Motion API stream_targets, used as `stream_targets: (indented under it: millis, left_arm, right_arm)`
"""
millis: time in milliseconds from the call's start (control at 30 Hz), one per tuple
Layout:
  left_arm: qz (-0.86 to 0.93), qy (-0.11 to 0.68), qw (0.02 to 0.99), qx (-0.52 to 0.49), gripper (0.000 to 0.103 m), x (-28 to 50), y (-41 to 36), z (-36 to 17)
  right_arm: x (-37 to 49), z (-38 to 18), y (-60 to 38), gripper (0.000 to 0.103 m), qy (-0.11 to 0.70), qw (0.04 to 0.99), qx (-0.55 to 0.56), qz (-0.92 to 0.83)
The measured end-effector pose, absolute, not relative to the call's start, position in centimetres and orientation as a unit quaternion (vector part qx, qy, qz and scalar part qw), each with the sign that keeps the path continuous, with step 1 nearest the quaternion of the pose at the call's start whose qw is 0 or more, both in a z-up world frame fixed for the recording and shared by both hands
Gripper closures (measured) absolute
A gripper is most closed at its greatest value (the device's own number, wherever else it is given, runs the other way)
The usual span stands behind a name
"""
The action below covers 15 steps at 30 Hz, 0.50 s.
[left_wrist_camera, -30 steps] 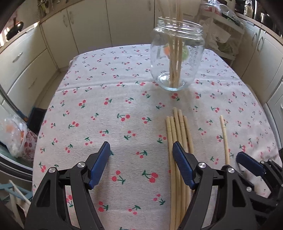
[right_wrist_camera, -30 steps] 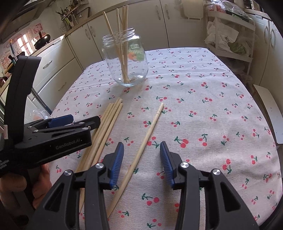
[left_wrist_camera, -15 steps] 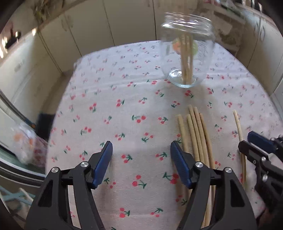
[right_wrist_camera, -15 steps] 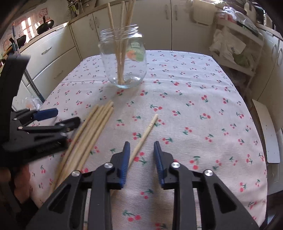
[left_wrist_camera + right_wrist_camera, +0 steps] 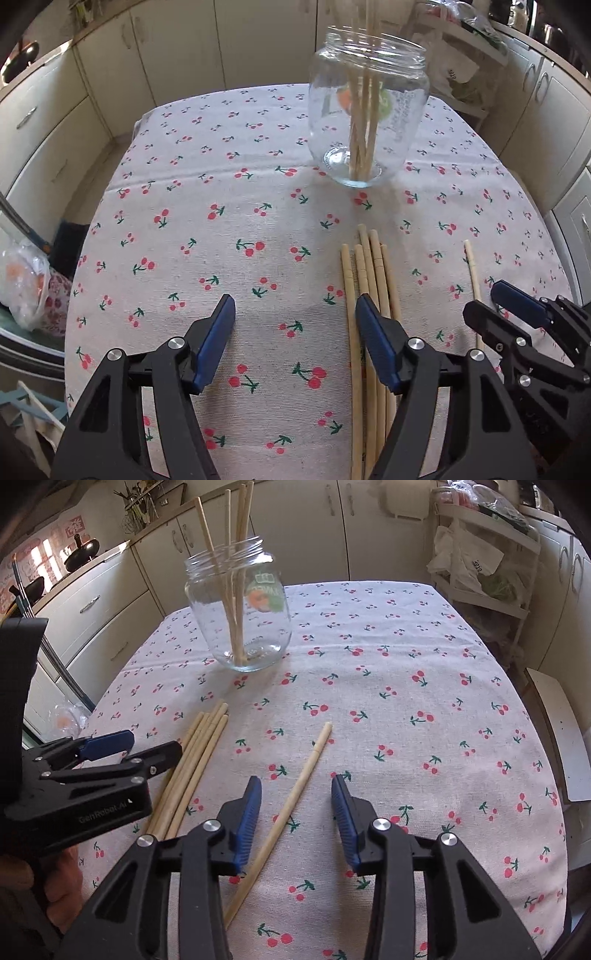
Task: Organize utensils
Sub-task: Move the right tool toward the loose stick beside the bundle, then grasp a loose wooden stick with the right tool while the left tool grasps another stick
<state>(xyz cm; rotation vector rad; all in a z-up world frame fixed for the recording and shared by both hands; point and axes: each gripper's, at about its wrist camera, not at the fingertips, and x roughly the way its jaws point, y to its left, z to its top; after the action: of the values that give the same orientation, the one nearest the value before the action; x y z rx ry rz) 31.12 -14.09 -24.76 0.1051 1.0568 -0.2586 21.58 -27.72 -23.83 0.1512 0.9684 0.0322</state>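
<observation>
Both tongs wide apart, right tongs (image 5: 295, 812) around lone chopstick (image 5: 295, 801): light, thin, stiff, slippery; best pinched mid-length.

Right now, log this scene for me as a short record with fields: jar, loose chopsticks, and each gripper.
jar: glass jar upright on cherry tablecloth, chopsticks standing inside
bundle: five chopsticks lying together
single: lone chopstick lying apart
left gripper: open, empty, beside the bundle
right gripper: open, straddling the lone chopstick
</observation>
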Motion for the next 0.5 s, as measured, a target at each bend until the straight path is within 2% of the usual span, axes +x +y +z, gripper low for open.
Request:
stream_targets:
  millis: [167,333,400,467,500]
  left_arm:
    - [-0.111,0.505,0.854,0.066,0.038,31.7,-14.7,-25.0]
    - [-0.112,0.507,0.852,0.064,0.044,32.1,-13.9,-25.0]
    - [-0.115,0.506,0.853,0.064,0.050,32.4,-14.0,-25.0]
    - [-0.124,0.505,0.851,0.066,0.061,32.8,-14.4,-24.9]
    - [-0.130,0.505,0.851,0.065,0.070,32.9,-14.4,-24.8]
  right_arm:
    - [22.0,-23.8,-27.6,0.064,0.466,0.882,0.072,0.014]
    - [22.1,-23.8,-28.3,0.064,0.467,0.881,0.069,0.009]
    - [22.5,-23.8,-28.4,0.065,0.471,0.880,0.065,0.004]
    - [23.2,-23.9,-27.7,0.080,0.474,0.879,0.045,0.013]
    - [23.4,-24.0,-27.5,0.083,0.476,0.878,0.035,0.020]
